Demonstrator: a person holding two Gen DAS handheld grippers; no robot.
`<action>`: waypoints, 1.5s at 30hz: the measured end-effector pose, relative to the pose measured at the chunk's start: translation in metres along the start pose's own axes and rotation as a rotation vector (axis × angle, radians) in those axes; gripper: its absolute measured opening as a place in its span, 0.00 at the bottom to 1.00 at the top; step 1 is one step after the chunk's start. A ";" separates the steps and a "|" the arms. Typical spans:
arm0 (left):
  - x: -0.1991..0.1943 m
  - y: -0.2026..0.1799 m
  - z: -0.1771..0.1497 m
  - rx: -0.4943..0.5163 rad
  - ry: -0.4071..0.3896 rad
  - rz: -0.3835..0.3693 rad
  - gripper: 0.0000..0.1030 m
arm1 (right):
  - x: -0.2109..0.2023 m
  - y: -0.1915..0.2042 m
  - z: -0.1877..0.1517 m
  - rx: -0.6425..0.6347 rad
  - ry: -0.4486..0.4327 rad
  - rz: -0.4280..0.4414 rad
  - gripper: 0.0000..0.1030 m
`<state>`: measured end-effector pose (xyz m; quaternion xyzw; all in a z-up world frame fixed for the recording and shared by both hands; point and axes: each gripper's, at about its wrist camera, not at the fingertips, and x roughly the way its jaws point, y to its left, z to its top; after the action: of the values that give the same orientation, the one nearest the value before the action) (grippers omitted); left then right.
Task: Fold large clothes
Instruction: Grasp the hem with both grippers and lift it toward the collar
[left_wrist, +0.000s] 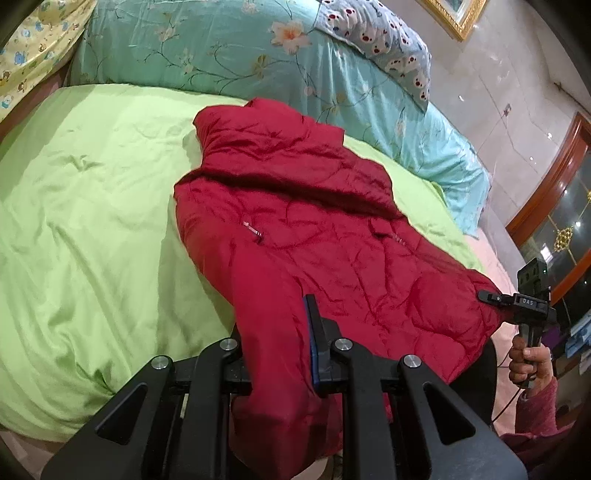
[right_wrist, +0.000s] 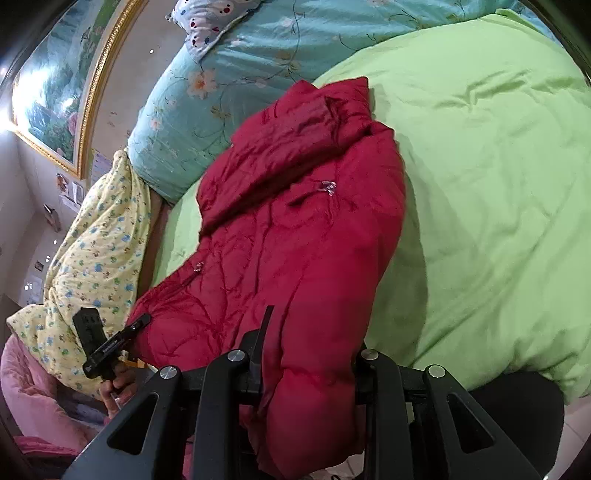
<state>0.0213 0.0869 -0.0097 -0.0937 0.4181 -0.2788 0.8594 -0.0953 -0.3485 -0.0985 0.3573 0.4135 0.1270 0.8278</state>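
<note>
Green bedding (left_wrist: 92, 206) bears red jacket (left_wrist: 295, 206), hem clamped in both tools (left_wrist: 275, 332) (right_wrist: 310, 332).

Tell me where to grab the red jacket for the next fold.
Grip the red jacket at its near hem corners, coming from the bed's near edge. The hem hangs off the green sheet, so its edges are free, and both the left claw and right claw already pinch it there.

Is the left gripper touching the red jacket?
Touching. The left wrist view shows the left gripper shut on the red jacket, its hem pinched between the fingers.
</note>
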 end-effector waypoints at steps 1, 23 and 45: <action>-0.001 0.001 0.002 -0.004 -0.006 -0.004 0.15 | -0.001 0.002 0.003 0.001 -0.004 0.004 0.24; 0.024 0.007 0.090 -0.046 -0.147 0.021 0.15 | 0.013 0.016 0.092 -0.004 -0.182 0.074 0.24; 0.115 0.028 0.191 -0.090 -0.182 0.148 0.16 | 0.086 -0.008 0.205 0.081 -0.285 0.040 0.28</action>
<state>0.2365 0.0319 0.0237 -0.1262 0.3562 -0.1858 0.9070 0.1165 -0.4107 -0.0730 0.4132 0.2893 0.0746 0.8602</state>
